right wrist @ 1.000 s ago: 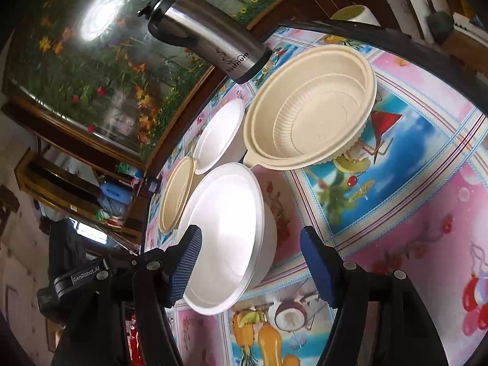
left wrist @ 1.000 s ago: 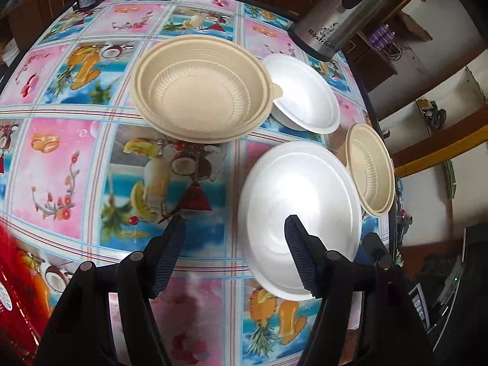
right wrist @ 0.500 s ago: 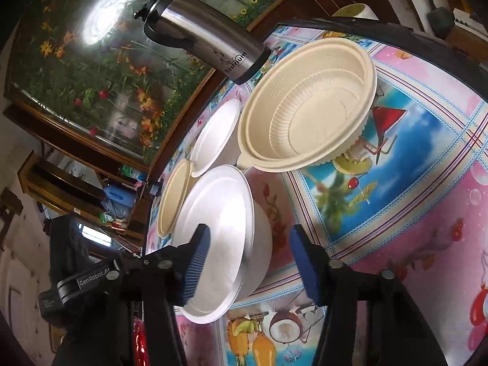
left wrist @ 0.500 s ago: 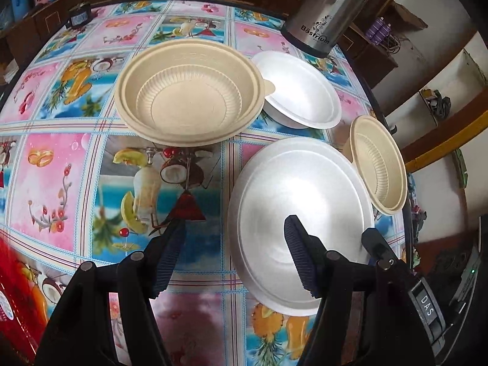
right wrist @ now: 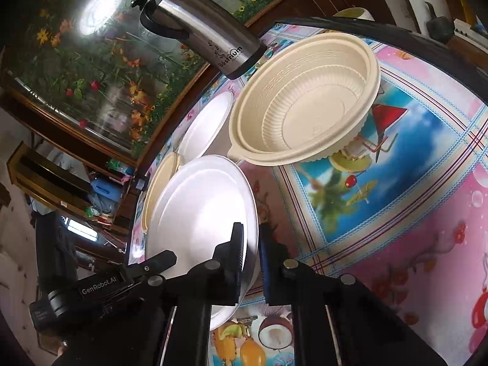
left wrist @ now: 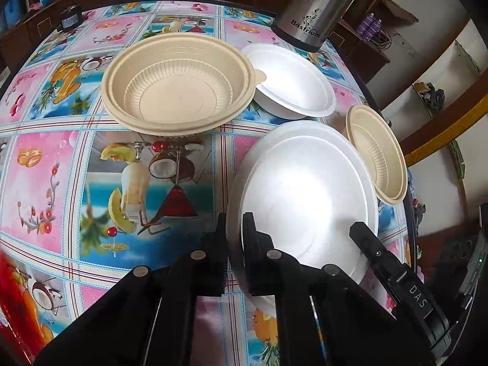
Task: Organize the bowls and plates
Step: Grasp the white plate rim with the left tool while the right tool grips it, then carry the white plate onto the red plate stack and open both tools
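A large white foam plate lies at the table's right side, tilted a little. My left gripper is closing tight on its near-left rim, and the pads press on the rim. In the right wrist view my right gripper is closing the same way on the plate, its pads on the rim. A finger of the right gripper lies over the plate's right part. The left gripper's finger shows at the plate's other side. A big tan bowl stands behind.
A small white bowl touches the tan bowl's right side. A small tan bowl sits by the table's right edge. A steel flask stands at the back. The table wears a bright fruit-print cloth. Something red lies at the near left.
Both grippers went from wide open to shut on the white plate's rim. The plate now fills more of both views and sits more tilted.
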Motion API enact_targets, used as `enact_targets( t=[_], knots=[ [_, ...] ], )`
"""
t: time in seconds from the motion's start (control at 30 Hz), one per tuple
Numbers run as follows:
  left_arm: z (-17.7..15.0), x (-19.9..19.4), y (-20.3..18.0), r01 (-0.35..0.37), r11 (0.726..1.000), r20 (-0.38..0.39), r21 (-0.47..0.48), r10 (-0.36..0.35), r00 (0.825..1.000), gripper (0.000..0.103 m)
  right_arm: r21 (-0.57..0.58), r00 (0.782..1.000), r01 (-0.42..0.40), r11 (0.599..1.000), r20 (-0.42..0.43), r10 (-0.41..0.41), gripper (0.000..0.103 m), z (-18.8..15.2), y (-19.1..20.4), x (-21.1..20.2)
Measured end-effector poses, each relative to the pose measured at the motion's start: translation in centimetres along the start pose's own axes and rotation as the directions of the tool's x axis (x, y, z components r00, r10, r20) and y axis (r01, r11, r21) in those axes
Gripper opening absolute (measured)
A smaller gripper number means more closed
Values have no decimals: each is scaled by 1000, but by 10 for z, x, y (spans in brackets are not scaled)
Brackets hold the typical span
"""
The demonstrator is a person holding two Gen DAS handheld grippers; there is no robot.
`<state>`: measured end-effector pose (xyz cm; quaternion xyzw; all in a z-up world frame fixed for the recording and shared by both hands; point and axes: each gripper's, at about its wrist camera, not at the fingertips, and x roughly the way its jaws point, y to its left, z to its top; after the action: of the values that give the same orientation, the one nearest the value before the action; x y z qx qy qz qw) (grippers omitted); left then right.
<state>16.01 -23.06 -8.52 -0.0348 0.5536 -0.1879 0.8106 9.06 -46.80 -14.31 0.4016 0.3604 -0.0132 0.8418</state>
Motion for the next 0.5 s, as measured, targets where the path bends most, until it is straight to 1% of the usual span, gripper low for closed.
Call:
enact_targets(
  t=[0.13, 0.33, 0.5],
  knots=[
    [-6, -7, 5, 4, 1000, 8, -3, -4, 1000, 6, -32, 1000, 15, 999, 13, -14, 9, -6, 5, -1],
    [-21, -24, 15, -1, 1000, 34, 0, 1, 999, 6, -40, 1000, -26, 999, 0, 26, 8, -23, 5, -3],
    [-34, -40, 23, 9, 1000, 47, 0, -9, 999, 6, -51, 999, -39, 998, -8, 38, 8, -38, 14, -11]
  ],
)
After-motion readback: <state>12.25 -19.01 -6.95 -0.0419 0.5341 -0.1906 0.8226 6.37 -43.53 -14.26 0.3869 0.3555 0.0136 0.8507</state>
